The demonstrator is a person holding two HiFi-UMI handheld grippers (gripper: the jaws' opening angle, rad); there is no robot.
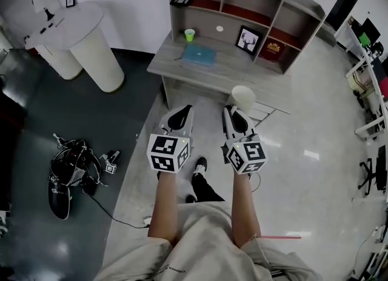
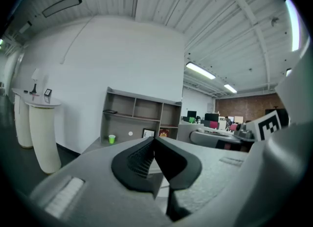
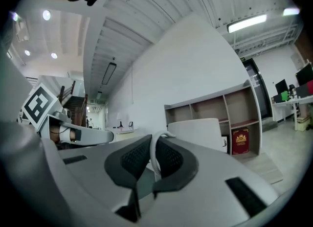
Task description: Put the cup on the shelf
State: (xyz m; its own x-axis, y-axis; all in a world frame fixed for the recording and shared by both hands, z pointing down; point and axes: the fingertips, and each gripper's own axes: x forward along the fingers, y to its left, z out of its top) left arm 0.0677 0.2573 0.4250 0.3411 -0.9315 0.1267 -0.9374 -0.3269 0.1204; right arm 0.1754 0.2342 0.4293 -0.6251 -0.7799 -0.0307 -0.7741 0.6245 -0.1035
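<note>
**Cup in transit.** I stand just short of the grey wooden desk [image 1: 239, 71] with the off-white cup [image 1: 242, 97] carried in my right gripper [image 1: 234, 115]. Its jaws are drawn almost together on a thin white edge of the cup; I cannot tell whether that edge is rim or handle. The cup hangs in the air near the desk's front edge, well apart from the grey wooden shelf unit [image 1: 285, 0] at the back of the desk. My left gripper [image 1: 180, 116] is alongside, jaws closed tip to tip with nothing between them.

I judge this the carrying step: the cup is gripped but not yet delivered. The next move calls for a reach forward over the desktop, clear of the teal notebook [image 1: 199, 54] and the small green cup [image 1: 190, 34]. The cup should be kept level, set down in an open compartment, and only then released. The bays holding the black-framed picture [image 1: 248, 37] and the red book [image 1: 273, 49] look tighter.
</note>
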